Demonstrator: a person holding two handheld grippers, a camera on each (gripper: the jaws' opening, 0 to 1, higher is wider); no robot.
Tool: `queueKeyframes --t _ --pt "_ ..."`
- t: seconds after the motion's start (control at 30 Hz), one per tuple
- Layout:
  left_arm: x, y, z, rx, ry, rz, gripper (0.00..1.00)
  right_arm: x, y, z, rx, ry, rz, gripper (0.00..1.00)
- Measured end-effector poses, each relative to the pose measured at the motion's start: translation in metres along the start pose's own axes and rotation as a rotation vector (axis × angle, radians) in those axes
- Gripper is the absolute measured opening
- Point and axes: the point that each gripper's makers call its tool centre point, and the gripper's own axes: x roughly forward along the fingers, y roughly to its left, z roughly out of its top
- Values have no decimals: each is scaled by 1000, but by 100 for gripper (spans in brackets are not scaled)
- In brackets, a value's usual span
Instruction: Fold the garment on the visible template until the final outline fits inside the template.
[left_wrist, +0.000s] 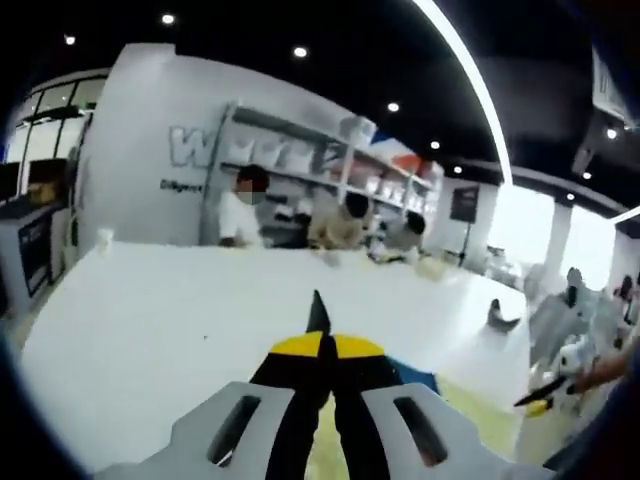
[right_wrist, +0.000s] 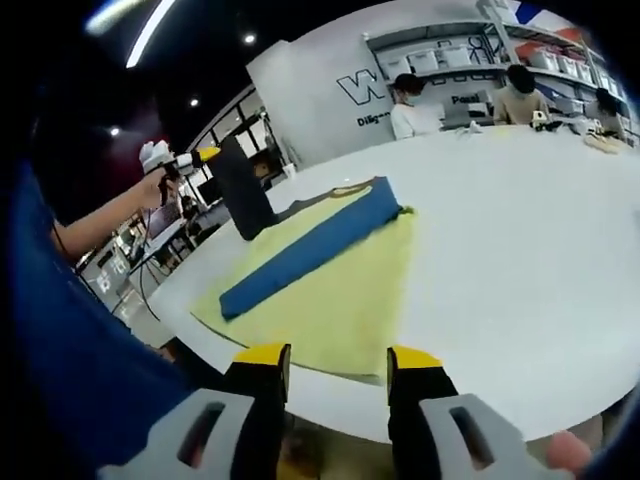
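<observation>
The white table (right_wrist: 520, 260) carries the yellow template (right_wrist: 345, 300), and the blue garment (right_wrist: 310, 250) lies on it as a long folded strip. It likely still needs shortening — take one end and lay it squarely over the other. The right gripper (right_wrist: 338, 372) hovers open and empty; the left gripper (left_wrist: 318, 335) is closed, its tips holding nothing visible.

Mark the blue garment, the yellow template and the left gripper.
blue garment (right_wrist: 310, 252): right gripper view, middle of folded strip.
yellow template (right_wrist: 350, 300): right gripper view, bare sheet beside the garment.
left gripper (left_wrist: 318, 318): left gripper view, closed tips.
</observation>
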Motion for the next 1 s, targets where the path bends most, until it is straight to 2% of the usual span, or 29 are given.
queueKeyframes --t 0.17,0.3,0.33,0.4,0.53,0.83,1.0 --pt "19 -29 5 6 10 -50 0 -7 -5 -4 19 -25 -15 34" --pt "30 -54 3 26 26 -89 0 -10 -6 -7 30 -38 -20 34" --pt "35 -69 0 47 39 -115 0 -12 -6 -9 34 -41 -23 34" --pt "38 -80 -3 59 49 -139 0 -13 -9 -10 39 -44 -25 34" --pt "40 -105 -16 67 74 -184 0 -15 -12 -10 50 -50 -32 34" --pt "38 -144 -50 98 114 -215 0 -15 -14 -11 68 -61 -36 34" --pt "37 -169 -79 139 126 -238 0 -15 -14 -14 74 -57 -31 34"
